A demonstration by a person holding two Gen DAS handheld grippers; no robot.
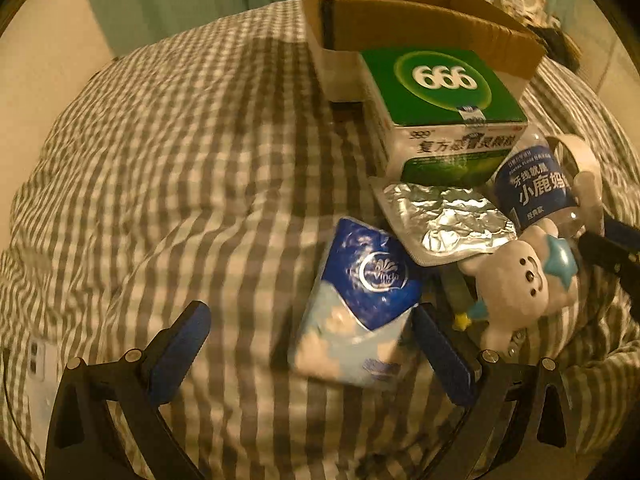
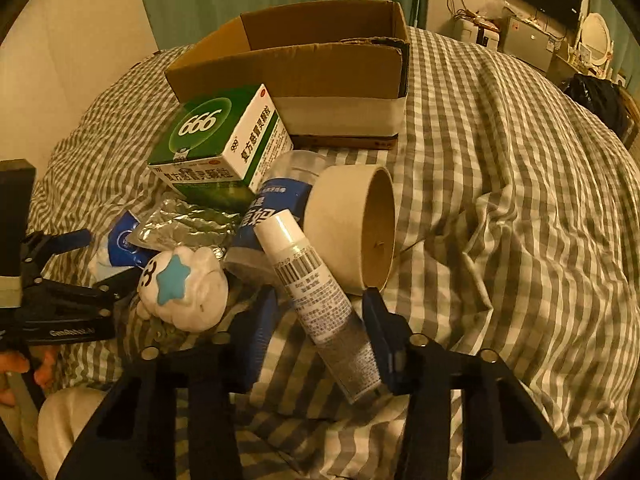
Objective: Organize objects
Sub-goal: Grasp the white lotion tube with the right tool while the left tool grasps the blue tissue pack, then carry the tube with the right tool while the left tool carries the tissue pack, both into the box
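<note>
On the checked bedspread (image 1: 180, 160) lies a heap of things in front of an open cardboard box (image 1: 400, 12) (image 2: 320, 60). My left gripper (image 1: 314, 340) (image 2: 100, 258) is open around a blue tissue pack (image 1: 360, 300) (image 2: 120, 240); its right finger is close to the pack. Behind it are a foil packet (image 1: 444, 216), a green medicine box (image 1: 440, 92) (image 2: 216, 148), a blue-labelled clear jar (image 1: 532, 188) and a white plush toy with a blue star (image 1: 524, 280) (image 2: 180, 284). My right gripper (image 2: 320, 316) is open around a white-capped tube (image 2: 316, 292), which leans on a tape roll (image 2: 352, 232).
A white phone (image 1: 38, 364) lies at the bed's lower left. A person's hand (image 2: 16, 364) and pale trouser leg (image 2: 60, 420) show beside the left gripper. Rumpled bedspread (image 2: 520, 200) stretches to the right of the heap. Furniture and a mirror (image 2: 596, 36) stand far back.
</note>
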